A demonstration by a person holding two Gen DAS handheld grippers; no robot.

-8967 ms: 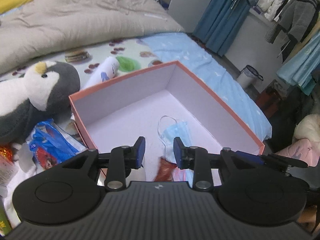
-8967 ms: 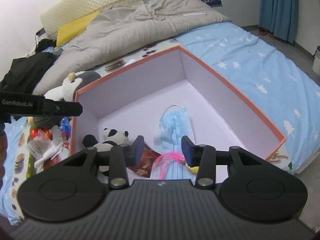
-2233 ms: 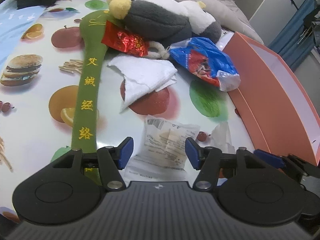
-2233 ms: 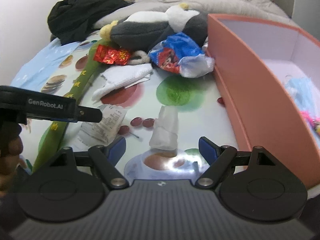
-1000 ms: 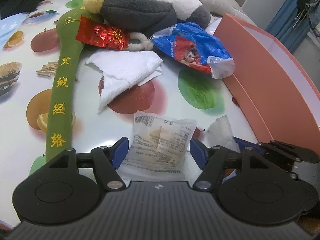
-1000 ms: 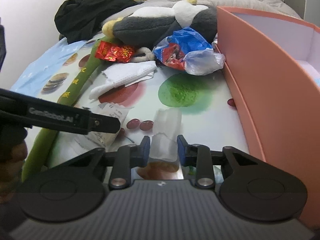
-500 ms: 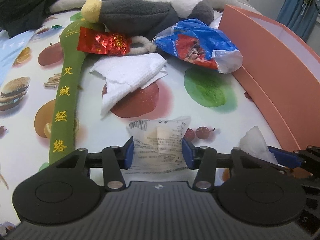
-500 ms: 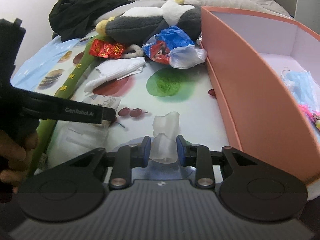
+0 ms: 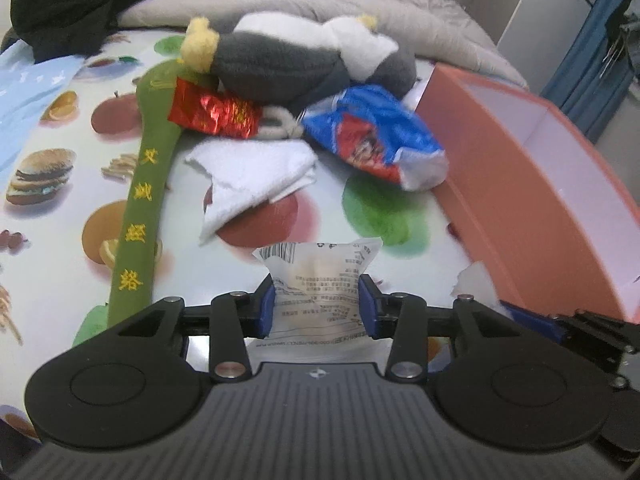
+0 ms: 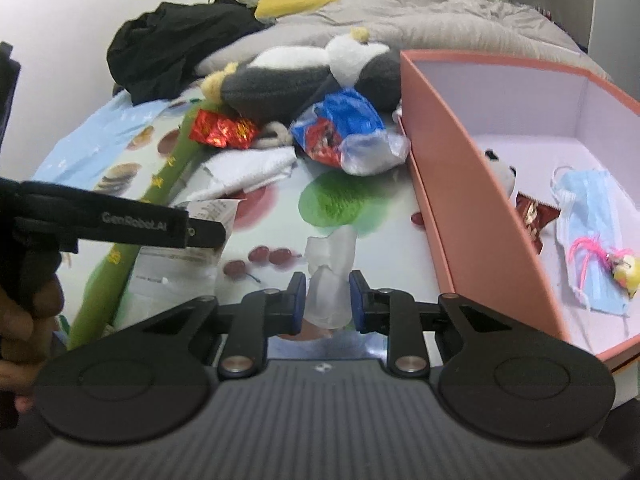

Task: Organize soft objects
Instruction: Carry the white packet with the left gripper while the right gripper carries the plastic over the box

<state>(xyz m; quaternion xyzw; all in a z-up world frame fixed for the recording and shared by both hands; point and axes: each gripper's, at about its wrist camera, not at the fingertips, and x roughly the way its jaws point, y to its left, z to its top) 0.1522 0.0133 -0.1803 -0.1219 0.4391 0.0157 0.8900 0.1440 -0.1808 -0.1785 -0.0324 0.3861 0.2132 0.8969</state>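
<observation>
Clear packet: you have it pinched between your left gripper pads, its printed top edge sticking up past the fingertips above the fruit-print cloth.
Left gripper: your jaws are clamped on the clear packet, one blue pad on each side of it.
White wad: you hold this crumpled translucent piece in your right gripper, just left of the orange box wall.
Right gripper: your jaws are closed on the white wad, pads pressing it from both sides.
Orange box: it sits to your right on the bed, open at the top, with a pale lilac inside.
Inside the box: a small panda plush lies against the near wall, a dark red wrapper beside it, and a blue face mask lies with a pink-stringed trinket on top.
Ahead of you on the cloth: a white towel, a blue snack bag, a red foil packet and a long green plush strip with yellow characters.
Penguin plush: it lies on its side behind those, touching the red foil packet and the blue snack bag.
Farther back: a grey duvet and a black garment.
</observation>
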